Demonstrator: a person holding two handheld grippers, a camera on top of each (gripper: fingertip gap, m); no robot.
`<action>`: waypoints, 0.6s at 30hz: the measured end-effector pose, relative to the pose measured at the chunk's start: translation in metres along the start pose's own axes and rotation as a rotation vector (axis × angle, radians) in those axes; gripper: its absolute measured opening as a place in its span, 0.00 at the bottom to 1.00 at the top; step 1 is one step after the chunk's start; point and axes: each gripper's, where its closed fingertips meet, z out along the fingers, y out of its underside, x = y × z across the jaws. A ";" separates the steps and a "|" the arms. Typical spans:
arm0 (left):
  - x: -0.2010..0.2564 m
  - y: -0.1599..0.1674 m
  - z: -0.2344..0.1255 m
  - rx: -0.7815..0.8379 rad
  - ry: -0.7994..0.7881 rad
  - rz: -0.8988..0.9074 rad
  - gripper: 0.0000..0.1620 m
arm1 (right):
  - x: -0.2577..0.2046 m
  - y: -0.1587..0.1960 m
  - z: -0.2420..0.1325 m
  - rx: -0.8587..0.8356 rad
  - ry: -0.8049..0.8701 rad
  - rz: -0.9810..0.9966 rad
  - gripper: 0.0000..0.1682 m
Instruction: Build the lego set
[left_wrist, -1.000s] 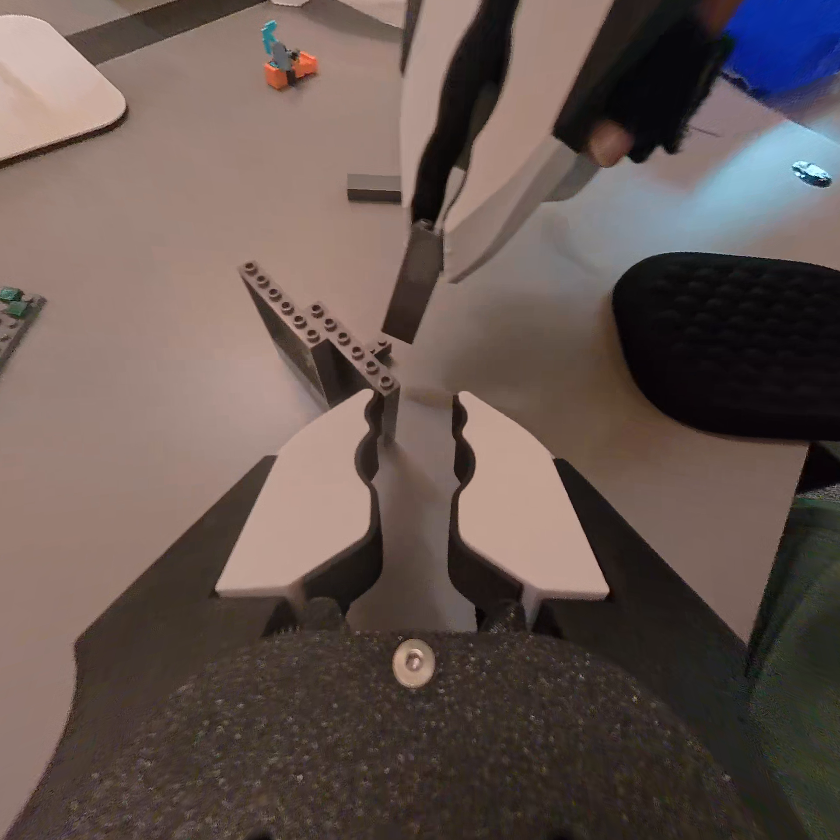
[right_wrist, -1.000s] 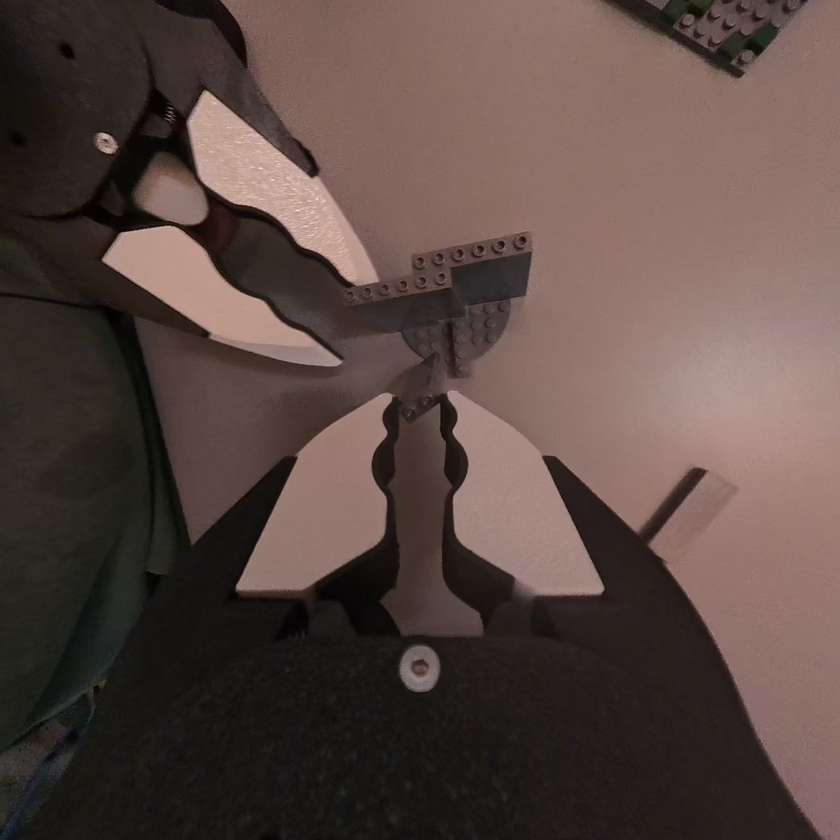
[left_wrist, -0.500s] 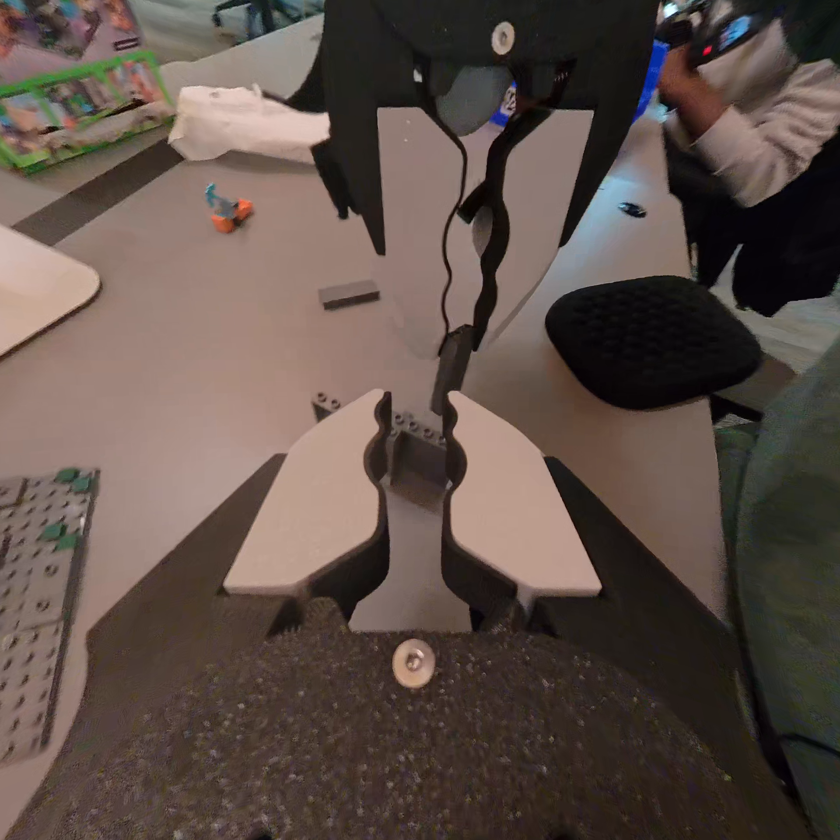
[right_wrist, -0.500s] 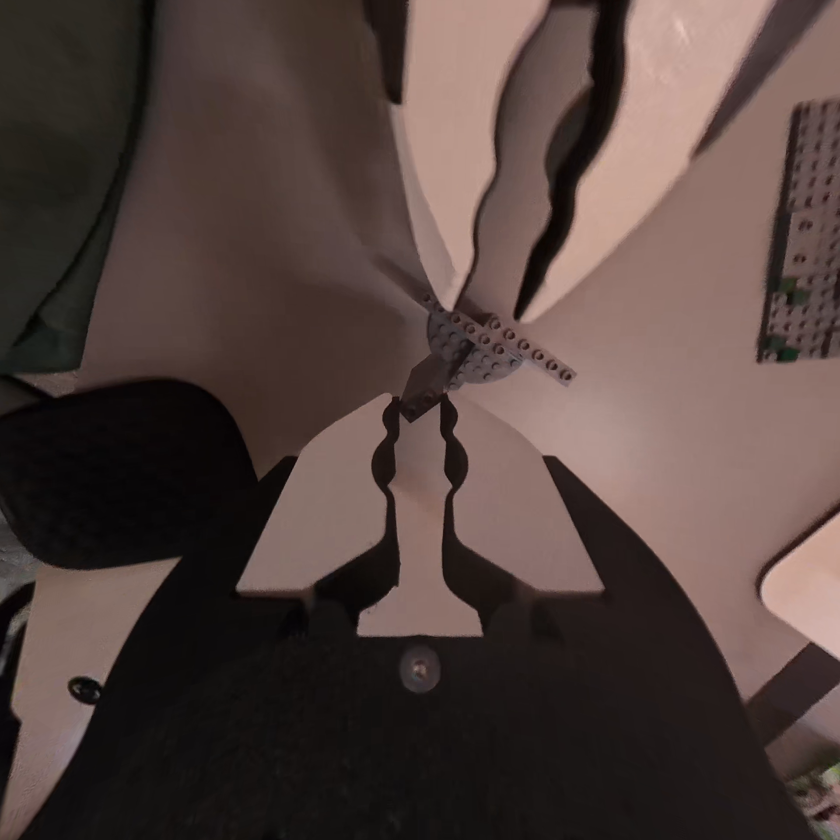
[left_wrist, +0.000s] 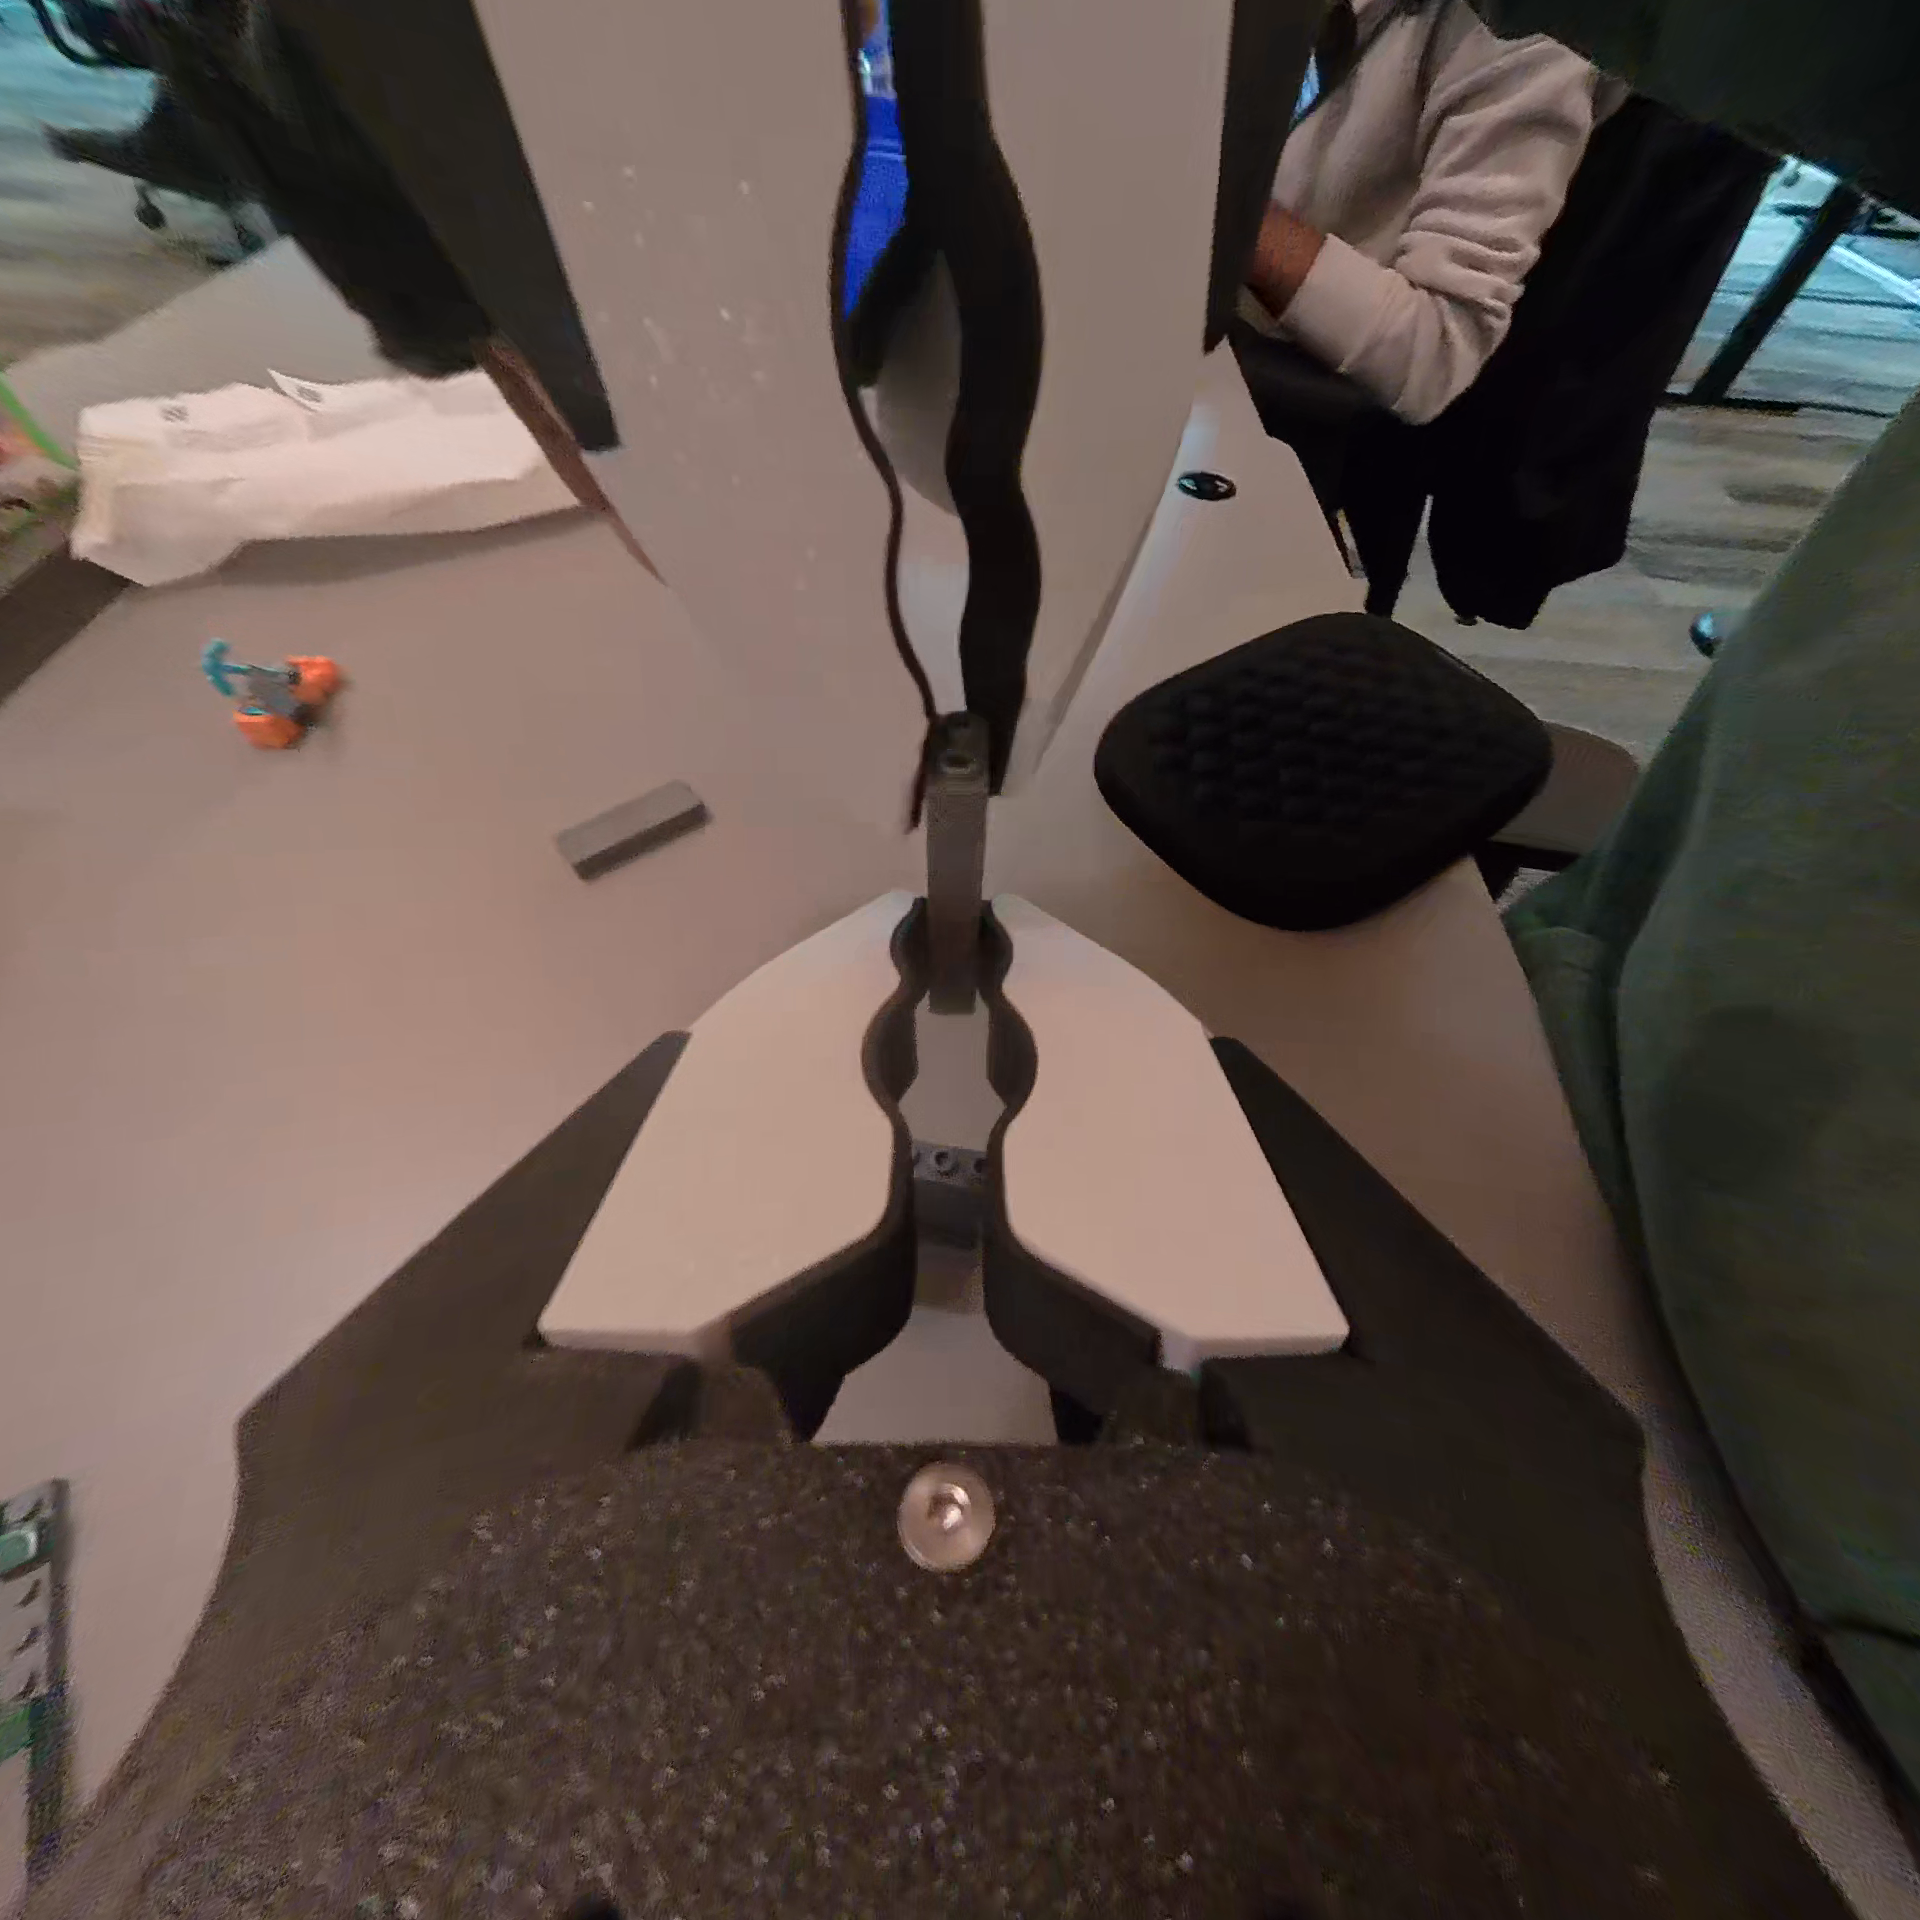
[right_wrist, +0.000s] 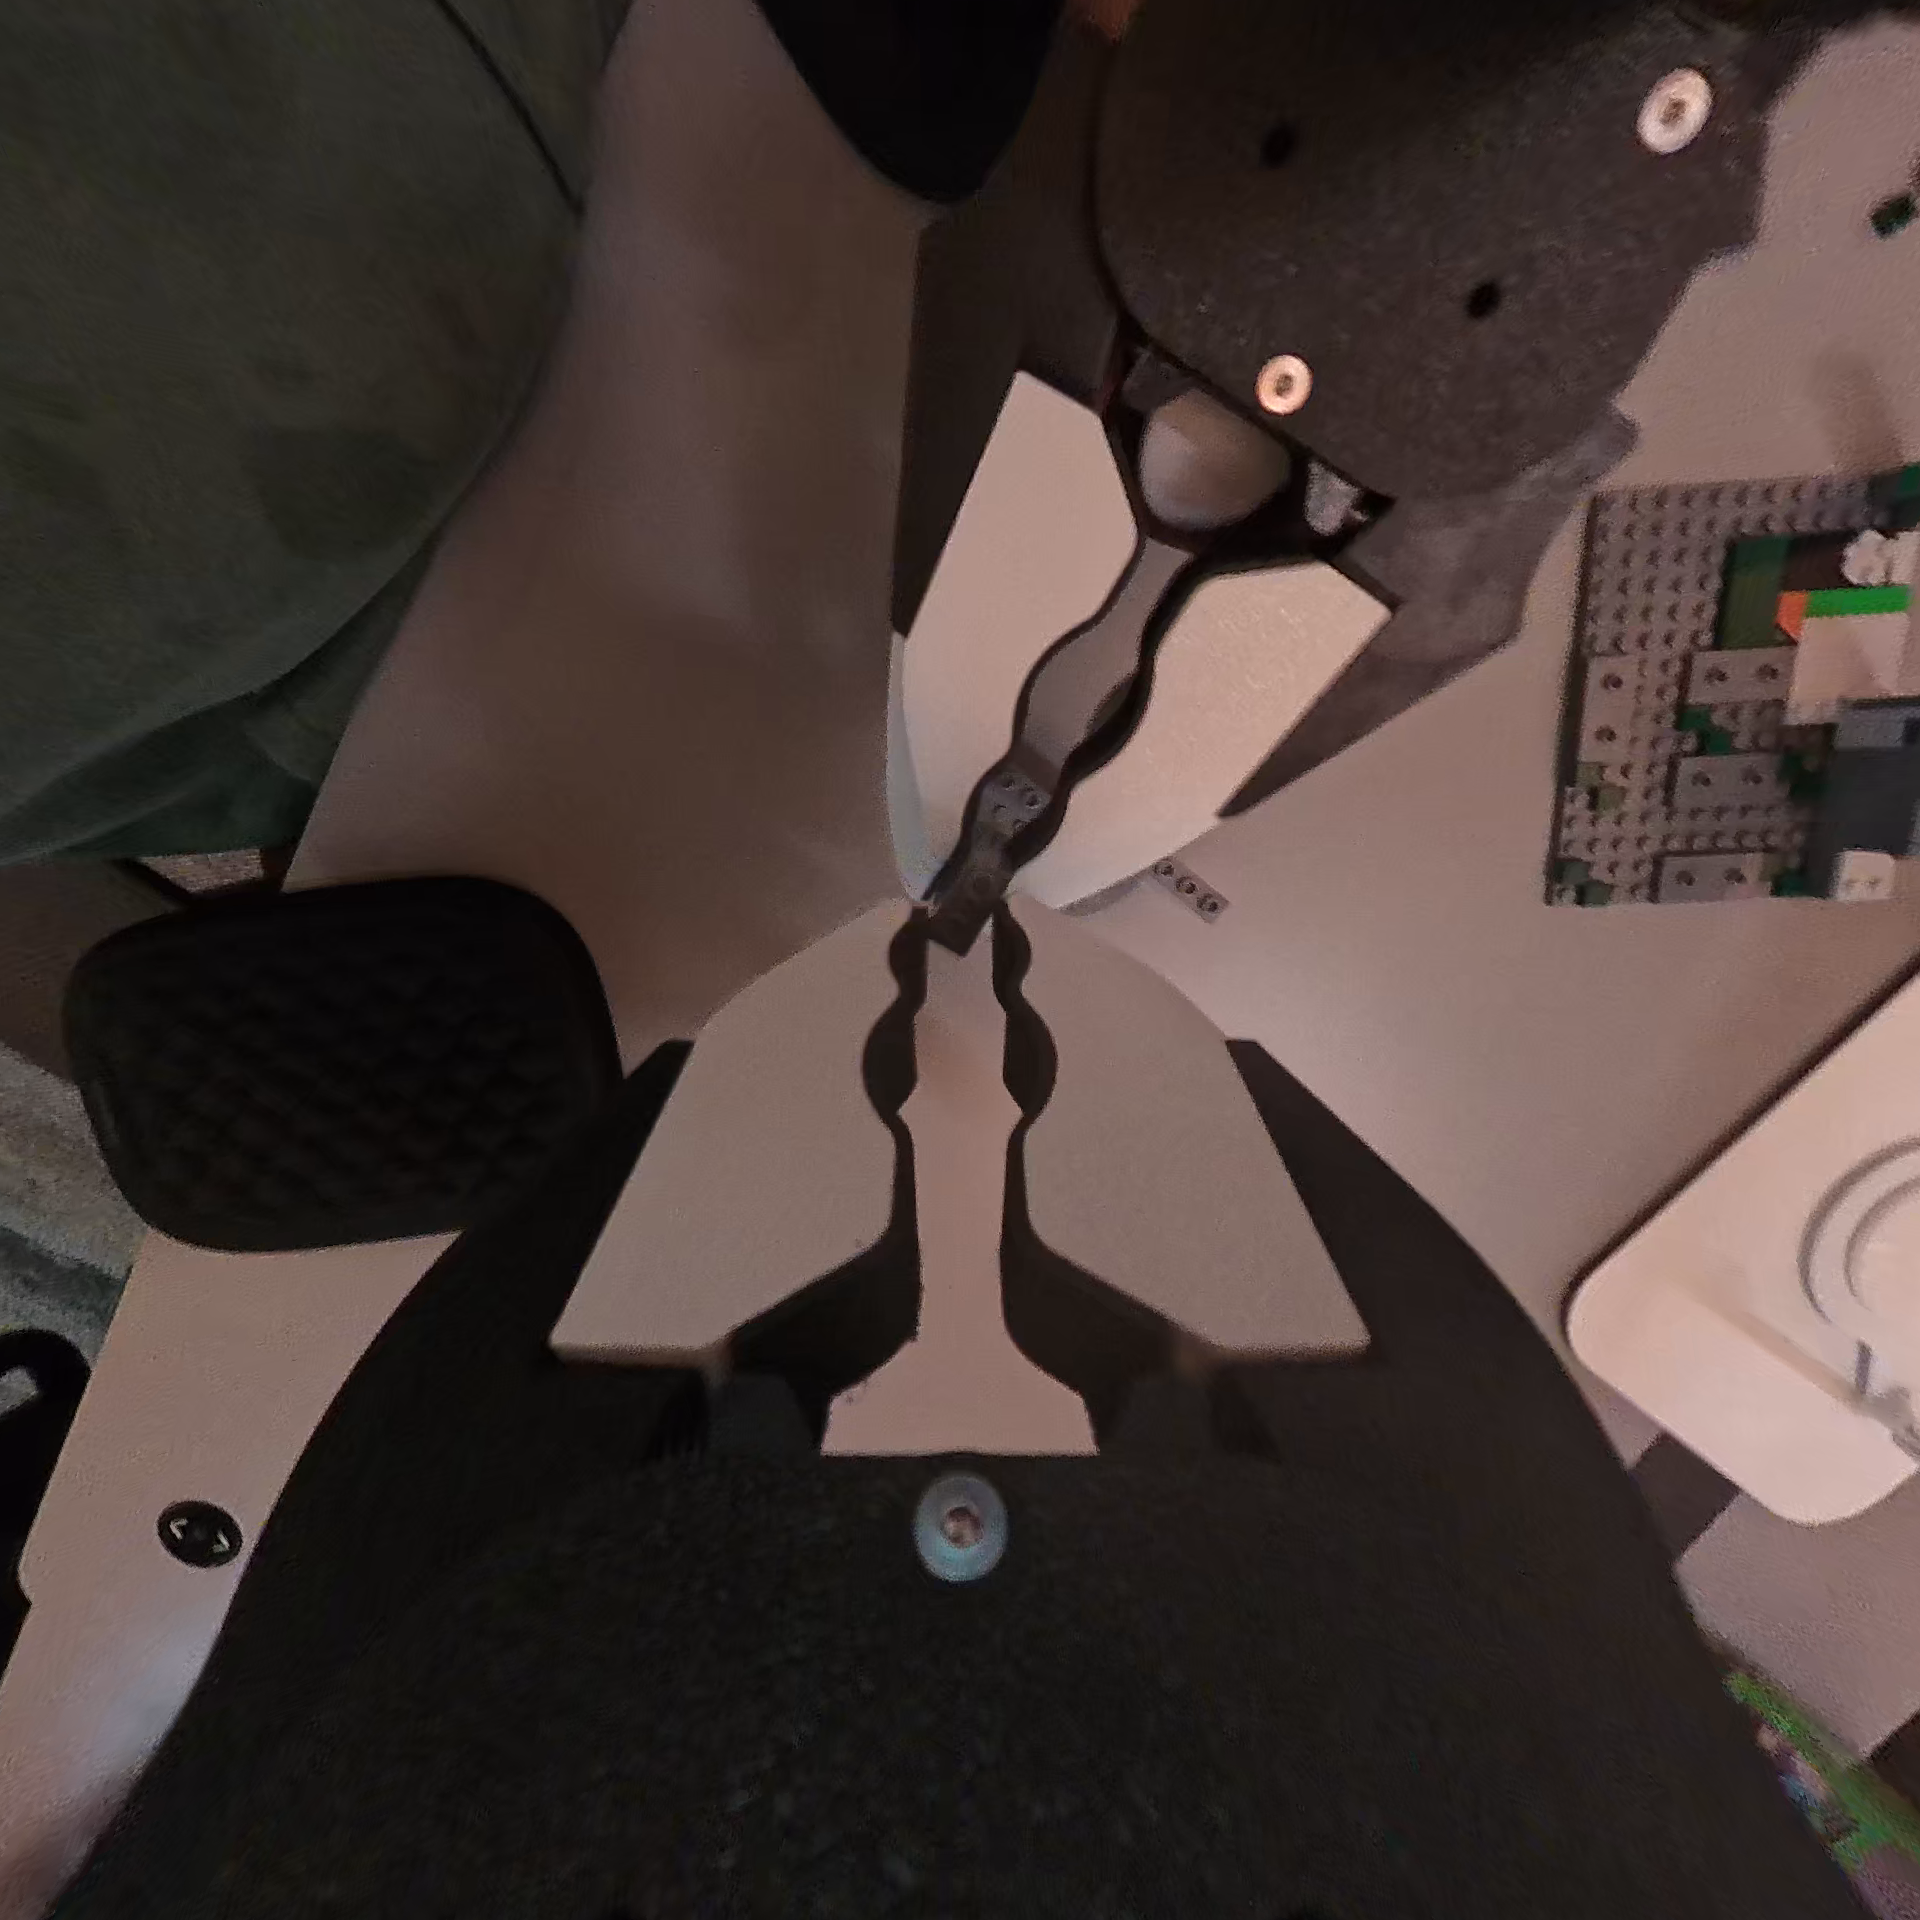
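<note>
So we've got two dark grey lego bits up in the air here, meeting right between the tongs. The left gripper (left_wrist: 951, 920) is pinching a dark grey studded assembly (left_wrist: 948, 1195); from its own camera we mostly see a short stretch of studs down in the gap between the fingers, and in the right wrist view the studded face shows at about 1 o'clock from our right tips, wedged in the other tong's wavy slot. How big the whole assembly is we can't tell, most of it is hidden by the fingers.

The right gripper (right_wrist: 961, 925) is clamped on a narrow dark grey plate (left_wrist: 956, 831), holding it by one end. In the left wrist view that plate runs straight up at 12 o'clock from the left tips, its lower end dipping between them, its upper end nipped by the right tong coming down from the top of frame. Plate and assembly look like they're touching, but whether they're actually clicked together is too dark to say.

Off at 10 o'clock on the table (left_wrist: 312, 1039) lies a loose dark grey brick (left_wrist: 632, 829), and farther out an orange and teal mini build (left_wrist: 272, 694). The grey baseplate build (right_wrist: 1745, 686) sits at 2 o'clock in the right wrist view.
</note>
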 end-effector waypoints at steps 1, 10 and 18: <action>-0.003 -0.001 -0.001 0.020 -0.026 0.003 0.05 | 0.003 0.001 -0.002 -0.004 0.015 0.029 0.07; -0.018 0.002 -0.002 0.021 -0.123 0.042 0.05 | 0.019 0.000 -0.005 -0.038 0.136 0.268 0.10; -0.025 0.003 -0.008 0.029 -0.133 0.044 0.10 | 0.023 0.007 -0.004 -0.098 0.180 0.405 0.04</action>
